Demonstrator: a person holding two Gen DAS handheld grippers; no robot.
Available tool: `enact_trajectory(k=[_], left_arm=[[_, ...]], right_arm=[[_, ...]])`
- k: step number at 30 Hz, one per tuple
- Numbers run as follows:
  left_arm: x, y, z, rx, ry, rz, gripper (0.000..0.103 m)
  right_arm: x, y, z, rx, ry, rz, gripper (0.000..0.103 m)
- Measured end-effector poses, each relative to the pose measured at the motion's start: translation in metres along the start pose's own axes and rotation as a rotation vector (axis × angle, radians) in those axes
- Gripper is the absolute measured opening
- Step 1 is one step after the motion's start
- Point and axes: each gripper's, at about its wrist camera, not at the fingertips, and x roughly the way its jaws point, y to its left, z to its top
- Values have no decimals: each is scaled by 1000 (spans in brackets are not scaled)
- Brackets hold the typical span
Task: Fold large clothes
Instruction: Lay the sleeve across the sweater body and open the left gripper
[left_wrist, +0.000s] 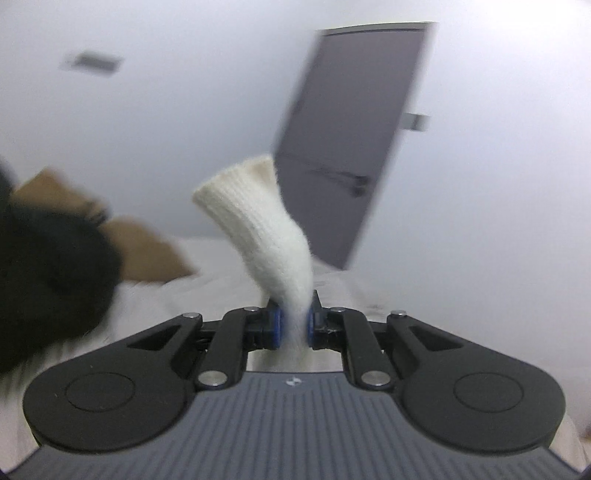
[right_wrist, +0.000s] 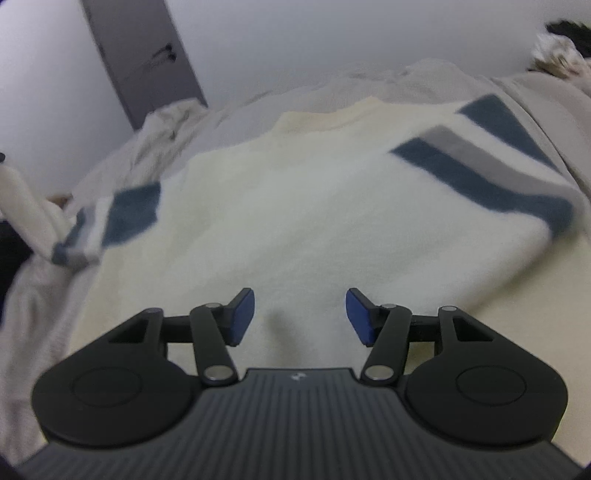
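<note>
A cream knit sweater (right_wrist: 295, 206) with blue and grey stripes on both sleeves lies spread on a pale bed cover (right_wrist: 517, 302). My right gripper (right_wrist: 300, 314) is open and empty, just above the sweater's lower body. My left gripper (left_wrist: 294, 325) is shut on the sweater's ribbed sleeve cuff (left_wrist: 255, 218), which stands up above the jaws, lifted off the bed. In the right wrist view that lifted sleeve (right_wrist: 22, 206) shows at the far left edge.
A dark grey door (left_wrist: 351, 147) with a handle stands in the white wall behind the bed; it also shows in the right wrist view (right_wrist: 147, 62). A dark blurred shape (left_wrist: 48, 280) and tan objects (left_wrist: 144, 251) lie left. Rumpled bedding (right_wrist: 162, 125) lies near the door.
</note>
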Motion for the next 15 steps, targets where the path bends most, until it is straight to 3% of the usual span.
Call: enact_trajectory(k=[7, 12, 15], left_arm=[[-112, -124, 15, 225, -65, -218, 15], [-166, -191, -6, 234, -68, -371, 15], [-185, -224, -30, 239, -36, -453, 15]], right_arm=[[-62, -24, 7, 62, -131, -1, 58], [-110, -53, 6, 120, -211, -13, 58], [-129, -70, 9, 176, -195, -43, 60]])
